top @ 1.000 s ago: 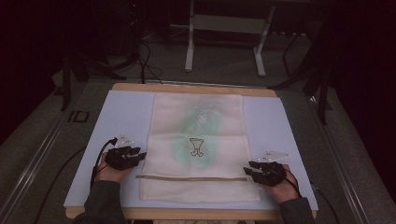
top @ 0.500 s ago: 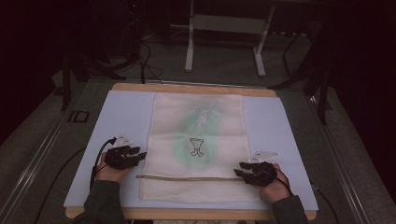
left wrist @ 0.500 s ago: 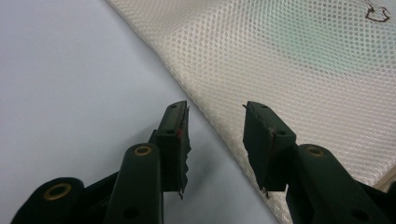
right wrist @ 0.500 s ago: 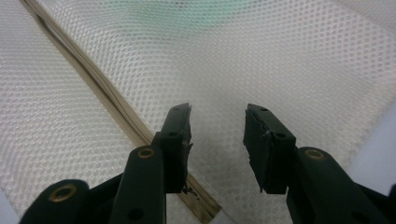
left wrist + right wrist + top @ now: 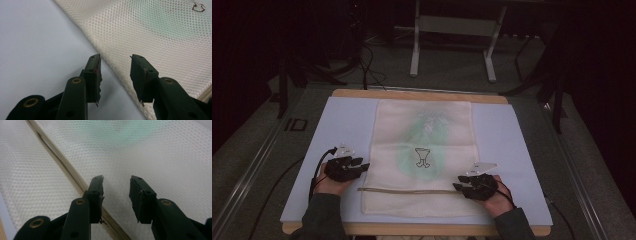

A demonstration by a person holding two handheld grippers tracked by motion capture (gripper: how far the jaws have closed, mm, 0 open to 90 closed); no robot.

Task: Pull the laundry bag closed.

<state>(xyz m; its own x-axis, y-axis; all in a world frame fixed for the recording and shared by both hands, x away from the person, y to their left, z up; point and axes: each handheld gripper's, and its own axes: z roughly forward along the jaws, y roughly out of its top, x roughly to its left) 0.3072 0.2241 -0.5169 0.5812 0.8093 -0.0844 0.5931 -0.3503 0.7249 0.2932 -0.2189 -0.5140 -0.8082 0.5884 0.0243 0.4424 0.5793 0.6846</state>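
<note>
Mesh — a cream, net-weave laundry bag (image 5: 424, 160) lay flat and lengthwise down the middle of the pale blue mat (image 5: 347, 125), w/ a green tint showing through its centre and a small dark printed mark (image 5: 423, 157) near the middle. A tan zip strip (image 5: 409, 190) ran across the bag close to its near end.

The left gripper (image 5: 360, 164) sat at the bag's left edge, about level w/ the printed mark. In the left gripper view its jaws stood apart w/ nothing between the pads: the bag's edge ran diagonally just under and between the tips (image 5: 115, 62), the left pad over bare mat, the right pad over mesh. Whether the tips touched the fabric I couldn't tell.

The right gripper (image 5: 460, 183) was over the bag's near right part, at the right end of the zip strip. Its jaws had just been closing a little, yet were still wide (no fabric pinched between them). In the right gripper view the zip strip (image 5: 62, 162) passed diagonally beneath the left jaw, mesh on both sides — the tips (image 5: 116, 182) pointed at the weave just beyond the strip.
</note>
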